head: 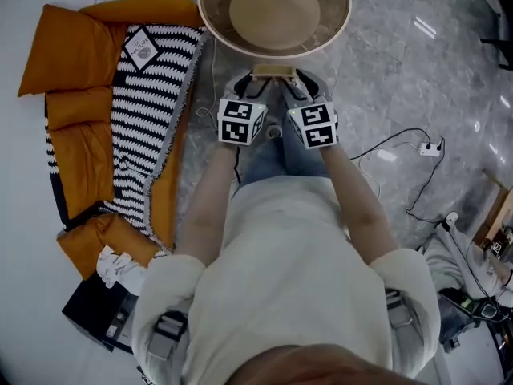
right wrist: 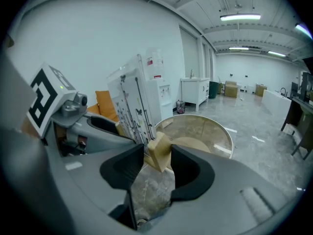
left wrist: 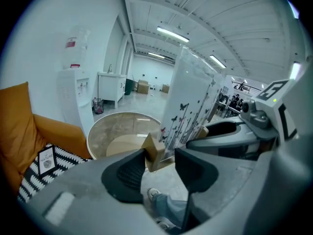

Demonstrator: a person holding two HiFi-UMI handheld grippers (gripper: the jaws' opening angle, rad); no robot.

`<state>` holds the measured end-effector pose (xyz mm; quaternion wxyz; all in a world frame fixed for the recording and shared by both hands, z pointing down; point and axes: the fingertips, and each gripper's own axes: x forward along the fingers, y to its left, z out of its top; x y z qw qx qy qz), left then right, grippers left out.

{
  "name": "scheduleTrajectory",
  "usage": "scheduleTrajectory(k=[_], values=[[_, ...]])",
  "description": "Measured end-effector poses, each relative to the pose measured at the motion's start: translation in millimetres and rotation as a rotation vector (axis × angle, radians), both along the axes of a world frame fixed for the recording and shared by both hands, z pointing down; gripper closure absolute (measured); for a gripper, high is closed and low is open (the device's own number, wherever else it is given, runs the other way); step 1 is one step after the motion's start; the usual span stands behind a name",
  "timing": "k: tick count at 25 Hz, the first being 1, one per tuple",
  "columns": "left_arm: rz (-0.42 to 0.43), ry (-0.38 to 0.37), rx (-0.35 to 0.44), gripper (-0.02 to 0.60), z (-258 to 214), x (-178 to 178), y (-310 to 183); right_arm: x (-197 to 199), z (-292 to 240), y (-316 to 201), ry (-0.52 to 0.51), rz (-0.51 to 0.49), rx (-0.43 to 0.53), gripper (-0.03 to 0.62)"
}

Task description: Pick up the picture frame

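Now left gripper [left wrist: 160, 156] clamping one end of picture frame [left wrist: 188, 102] wooden base, right gripper [right wrist: 157, 155] clamping other end, beside round glass table [head: 345, 18].

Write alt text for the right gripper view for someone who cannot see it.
The right gripper grips a wooden bottom corner of an upright picture frame printed with butterflies, while the left gripper holds its other corner at left. Behind it is a round glass table on a grey floor.
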<state>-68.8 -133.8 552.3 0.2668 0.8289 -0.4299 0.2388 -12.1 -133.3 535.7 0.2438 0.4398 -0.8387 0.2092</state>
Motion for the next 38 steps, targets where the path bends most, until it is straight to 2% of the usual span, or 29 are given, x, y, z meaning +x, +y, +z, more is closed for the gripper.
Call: scheduleTrajectory(k=[21, 38], values=[[-0.021, 0.008, 0.132, 0.391, -111.7, -5.6, 61.1, -4.5, -111.9, 61.7, -0.023, -0.057, 0.157, 0.43], [-0.051, -0.009, 0.167, 0.394, -137.2, -11.6, 76.9, -7.5, -132.5, 75.9, -0.037, -0.091, 0.222, 0.439]])
